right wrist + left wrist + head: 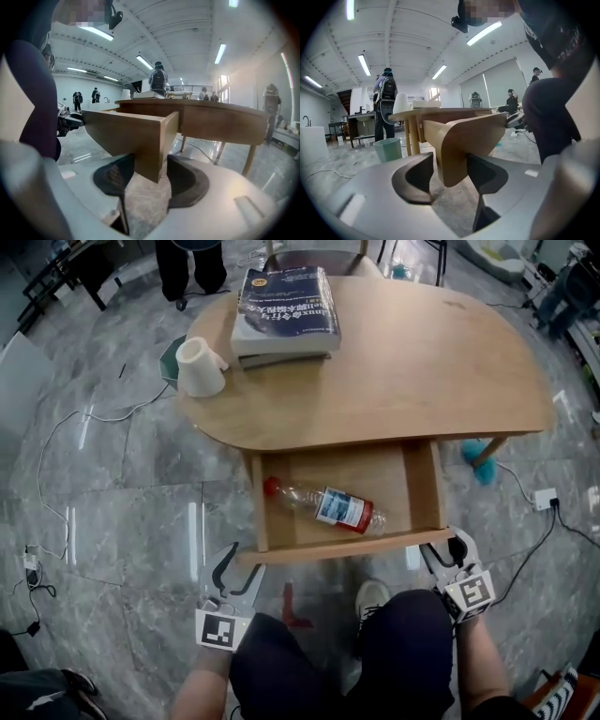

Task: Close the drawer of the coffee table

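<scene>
The left gripper (449,168) and right gripper (150,171) were spread astride the drawer (347,545) front; pushed unevenly, it could be jammed.

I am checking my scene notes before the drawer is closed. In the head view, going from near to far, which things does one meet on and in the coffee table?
drawer's front panel → plastic bottle → white cup → stack of books
</scene>
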The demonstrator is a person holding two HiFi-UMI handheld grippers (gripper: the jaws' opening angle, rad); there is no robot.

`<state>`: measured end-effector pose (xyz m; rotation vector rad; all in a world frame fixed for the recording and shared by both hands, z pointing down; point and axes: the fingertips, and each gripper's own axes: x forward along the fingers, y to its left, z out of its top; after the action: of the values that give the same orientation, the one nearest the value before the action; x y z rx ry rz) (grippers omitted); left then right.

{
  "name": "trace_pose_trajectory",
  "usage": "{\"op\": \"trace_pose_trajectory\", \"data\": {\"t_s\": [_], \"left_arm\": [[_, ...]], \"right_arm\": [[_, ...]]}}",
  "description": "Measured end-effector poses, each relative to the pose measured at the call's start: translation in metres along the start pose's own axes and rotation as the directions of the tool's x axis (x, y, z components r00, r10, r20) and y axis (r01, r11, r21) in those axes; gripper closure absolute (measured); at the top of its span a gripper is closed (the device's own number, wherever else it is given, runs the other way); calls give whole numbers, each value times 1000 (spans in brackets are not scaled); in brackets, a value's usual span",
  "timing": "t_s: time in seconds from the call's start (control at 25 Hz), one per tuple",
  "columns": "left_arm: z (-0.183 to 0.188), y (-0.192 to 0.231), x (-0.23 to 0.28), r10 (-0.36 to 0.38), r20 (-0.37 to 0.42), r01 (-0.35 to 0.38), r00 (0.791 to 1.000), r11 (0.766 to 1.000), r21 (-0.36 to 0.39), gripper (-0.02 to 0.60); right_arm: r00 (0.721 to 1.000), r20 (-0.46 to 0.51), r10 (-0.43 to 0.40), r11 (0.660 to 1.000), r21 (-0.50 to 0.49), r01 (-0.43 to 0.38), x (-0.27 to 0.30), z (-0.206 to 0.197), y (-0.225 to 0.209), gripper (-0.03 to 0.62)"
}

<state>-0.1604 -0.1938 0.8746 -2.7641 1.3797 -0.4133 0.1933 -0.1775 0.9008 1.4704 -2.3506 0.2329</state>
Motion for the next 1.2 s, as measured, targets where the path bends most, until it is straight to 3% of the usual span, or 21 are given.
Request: {"op": "trace_pose_trajectory", "data": {"t_s": [0.08,0.36,0.56,0.72,0.88,1.2], "left_arm": [[2,-1,-1,1,-1,-1,1000,1000,1,362],[12,-2,-2,29,1,-29,1000,999,-39,362],[33,7,3,65,47,-62,997,996,-69,362],[45,22,15,99,66,-95,993,994,-63,362],[49,40,30,146,36,-143,989,987,-68,362],[52,50,55,148,62,-144,987,988,-53,362]], "right_arm": [[1000,-3,-2,1000,0,2,-1,0,3,404],[1000,0,-9,1000,4,9,1,8,-3,402],[999,32,-27,1000,3,27,8,28,-16,402],[998,55,-38,999,20,37,19,39,-22,402],[997,61,-45,999,28,44,35,48,-28,402],[995,59,-77,994,83,72,61,57,-50,402]]}}
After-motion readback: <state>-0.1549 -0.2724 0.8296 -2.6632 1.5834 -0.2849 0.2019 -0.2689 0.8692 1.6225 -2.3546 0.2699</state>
